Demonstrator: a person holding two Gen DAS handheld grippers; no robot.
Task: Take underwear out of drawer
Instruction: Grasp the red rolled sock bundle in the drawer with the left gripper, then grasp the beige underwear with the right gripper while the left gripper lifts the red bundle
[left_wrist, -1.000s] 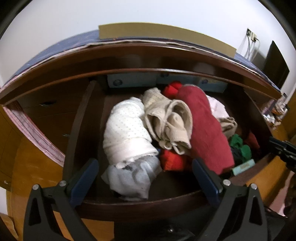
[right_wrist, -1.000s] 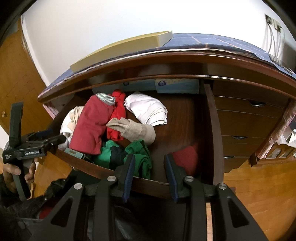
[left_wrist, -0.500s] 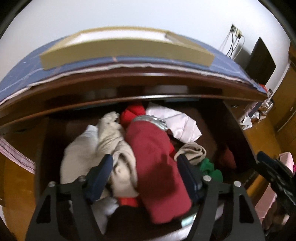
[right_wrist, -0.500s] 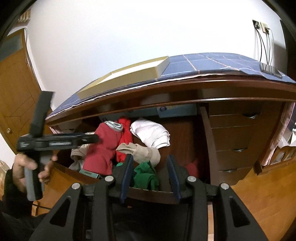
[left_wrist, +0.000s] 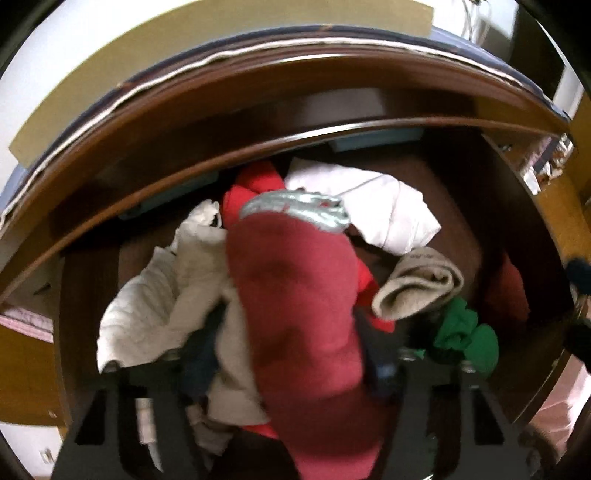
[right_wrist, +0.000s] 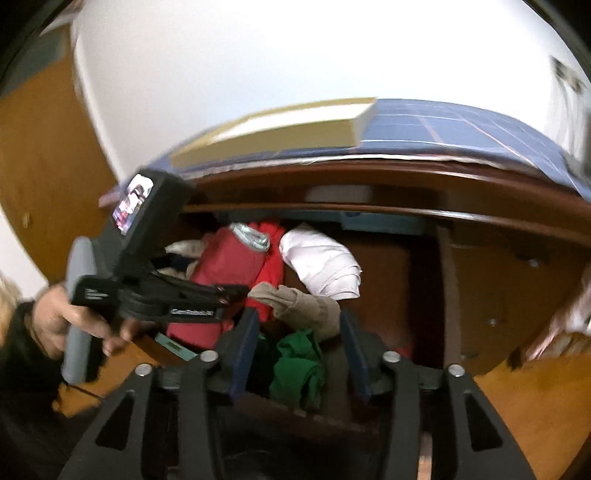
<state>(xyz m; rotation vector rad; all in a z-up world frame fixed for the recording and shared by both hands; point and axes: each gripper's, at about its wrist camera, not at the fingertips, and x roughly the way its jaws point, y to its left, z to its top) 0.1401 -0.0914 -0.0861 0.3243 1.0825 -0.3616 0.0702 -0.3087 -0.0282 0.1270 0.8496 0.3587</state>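
White wall (right_wrist: 295, 55) is standing behind a dark wooden dresser (right_wrist: 498, 206) with a blue cloth (right_wrist: 443, 129) spread on top. Its drawer (left_wrist: 85, 295) is hanging open, packed with folded clothes. Largest piece in there: dark red underwear (left_wrist: 295, 295) with a grey waistband, lying lengthwise over a cream garment (left_wrist: 199, 266). A white folded garment (left_wrist: 388, 210) is sitting behind it, a rolled beige piece (left_wrist: 421, 284) to its right, a green piece (left_wrist: 461, 332) nearest the front edge.

Left gripper (left_wrist: 288, 354) is pointing steeply down into the drawer, its jaws closing on either side of the dark red underwear; blur is hiding whether the pads are pressing on it yet. A hand (right_wrist: 62, 321) is gripping its handle.

Right gripper (right_wrist: 299, 354) is hovering over the drawer's front edge, jaws opening, only the green piece showing below the gap.
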